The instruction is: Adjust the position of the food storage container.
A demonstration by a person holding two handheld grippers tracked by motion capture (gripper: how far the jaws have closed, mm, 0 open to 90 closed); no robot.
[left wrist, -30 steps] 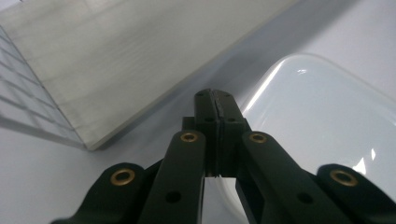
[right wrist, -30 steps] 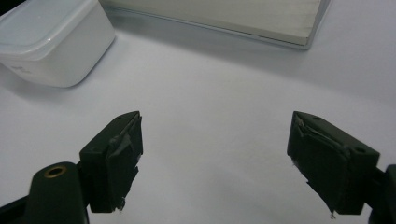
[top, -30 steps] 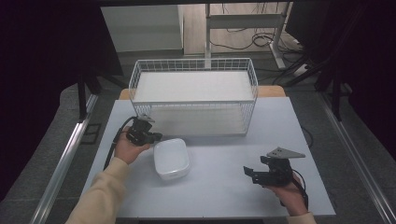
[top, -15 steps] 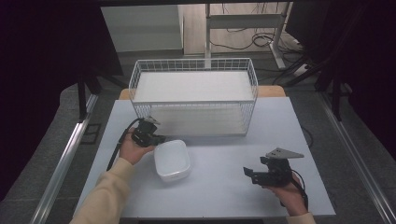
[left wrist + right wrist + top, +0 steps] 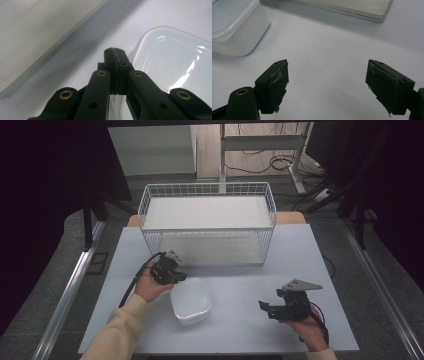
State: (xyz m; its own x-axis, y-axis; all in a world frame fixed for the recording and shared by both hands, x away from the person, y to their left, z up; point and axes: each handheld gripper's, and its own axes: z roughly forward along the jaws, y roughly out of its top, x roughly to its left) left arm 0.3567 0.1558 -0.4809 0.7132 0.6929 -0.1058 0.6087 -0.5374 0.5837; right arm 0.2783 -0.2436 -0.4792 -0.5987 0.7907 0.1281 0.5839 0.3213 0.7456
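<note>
Table (image 5: 240,270): pale grey top, bearing everything below.
Wire basket (image 5: 207,192): white, at 12 o'clock on the table, with a flat white board inside.
Plastic container (image 5: 191,301): translucent white with a lid on, near the centre toward 7 o'clock, well apart from the basket.
Right gripper (image 5: 264,306): at 4 o'clock, jaws spread wide with bare table between them.
Left gripper (image 5: 181,278): at the container's 10 o'clock corner, jaws pressed together with nothing between, tips at the lid's rim.
</note>
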